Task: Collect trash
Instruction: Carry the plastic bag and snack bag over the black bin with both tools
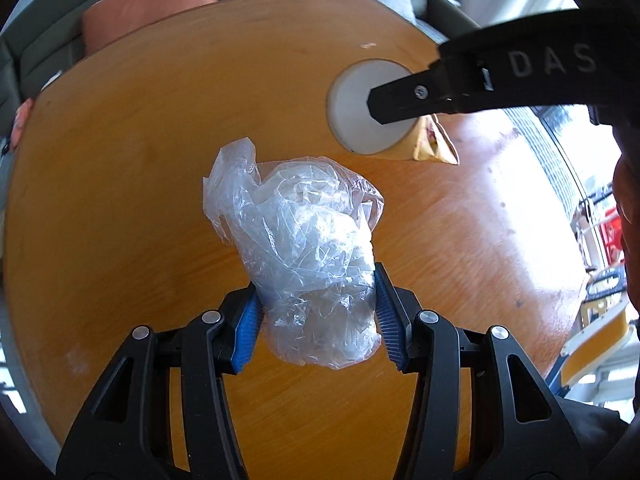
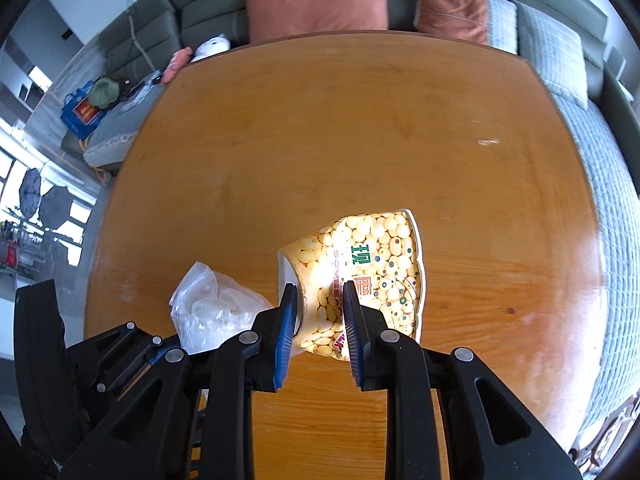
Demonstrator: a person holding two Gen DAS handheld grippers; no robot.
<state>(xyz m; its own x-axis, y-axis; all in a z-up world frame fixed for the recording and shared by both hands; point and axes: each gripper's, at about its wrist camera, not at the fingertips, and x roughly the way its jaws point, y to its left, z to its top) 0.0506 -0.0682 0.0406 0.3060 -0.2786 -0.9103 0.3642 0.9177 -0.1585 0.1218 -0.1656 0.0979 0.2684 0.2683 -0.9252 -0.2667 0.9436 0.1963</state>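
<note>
— Above the wooden table [image 2: 360, 128], what's held?
— Left gripper [image 1: 318, 312] clamps a plastic bag [image 1: 308, 248]; right gripper [image 2: 320, 320] pinches a paper cup [image 2: 360, 276]. Sofa [image 2: 224, 12] with cushions [image 2: 316, 4] behind.

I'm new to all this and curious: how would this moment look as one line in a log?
left gripper: shut on plastic bag | right gripper: shut on paper cup | wooden table: beneath both

One plastic bag [image 1: 304, 248], one paper cup [image 2: 360, 276], two orange cushions [image 2: 318, 2].
</note>
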